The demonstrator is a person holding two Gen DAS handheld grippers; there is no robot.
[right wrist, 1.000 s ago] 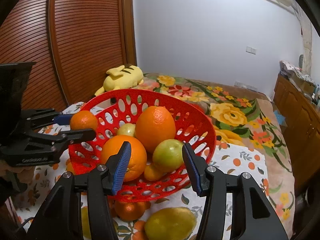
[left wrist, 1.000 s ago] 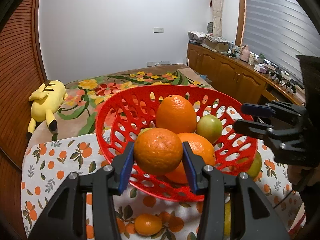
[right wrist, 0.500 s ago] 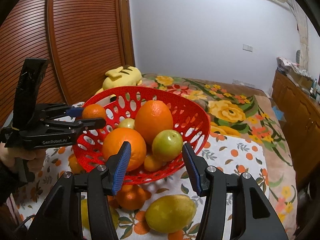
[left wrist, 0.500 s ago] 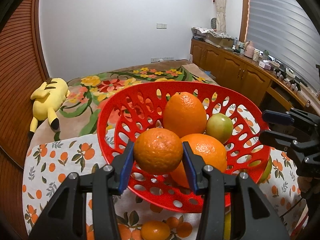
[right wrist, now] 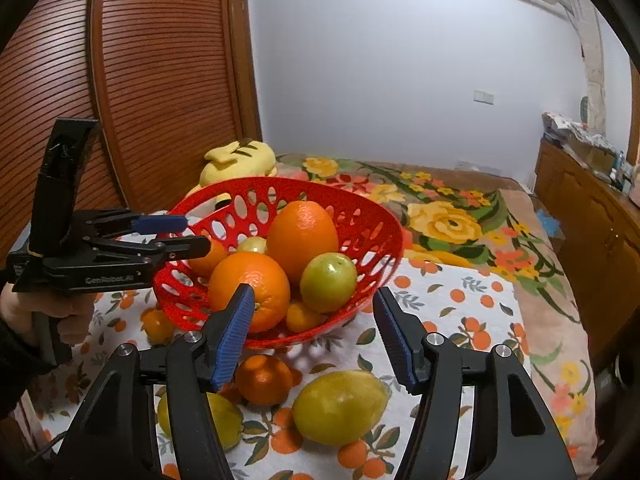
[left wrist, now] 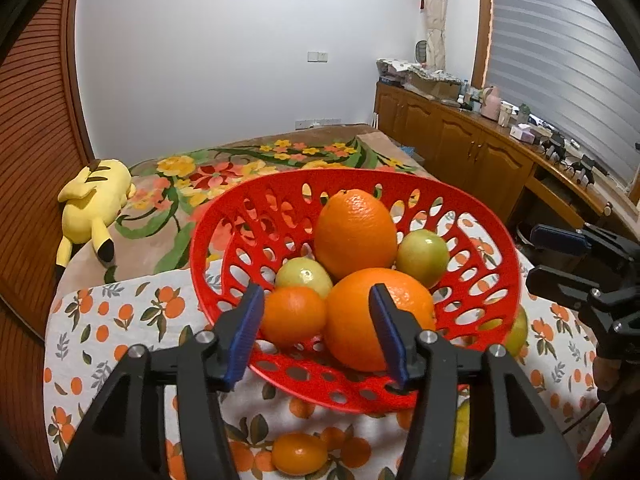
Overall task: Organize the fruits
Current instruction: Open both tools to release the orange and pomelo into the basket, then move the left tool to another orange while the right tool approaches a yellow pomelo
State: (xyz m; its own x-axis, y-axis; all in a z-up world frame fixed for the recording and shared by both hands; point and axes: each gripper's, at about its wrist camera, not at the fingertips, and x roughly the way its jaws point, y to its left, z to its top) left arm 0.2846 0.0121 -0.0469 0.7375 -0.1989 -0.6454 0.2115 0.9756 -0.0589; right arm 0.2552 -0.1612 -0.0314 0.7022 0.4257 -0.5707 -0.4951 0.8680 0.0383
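A red perforated basket [left wrist: 492, 320] [right wrist: 372, 224] holds two big oranges [left wrist: 354, 232], two green fruits [left wrist: 424, 252] and a small mandarin [left wrist: 294, 314] lying at its near left. My left gripper [left wrist: 316, 332] is open over the basket's near rim, its pads apart, with the mandarin lying loose in front of the left pad. It also shows in the right wrist view [right wrist: 176, 234]. My right gripper [right wrist: 314, 332] is open and empty in front of the basket; it shows at the right edge of the left wrist view [left wrist: 560, 258].
On the orange-print cloth lie a mandarin [right wrist: 262, 378], two lemons [right wrist: 340, 406] [right wrist: 224, 420] and a small orange [right wrist: 158, 324] by the basket. A yellow plush toy [left wrist: 94, 200] lies on the flowered blanket behind. A wooden cabinet [left wrist: 480, 156] runs along the right.
My left gripper has opened and let the mandarin go; it now lies in the basket beside the front orange. My right gripper has drawn back a little.
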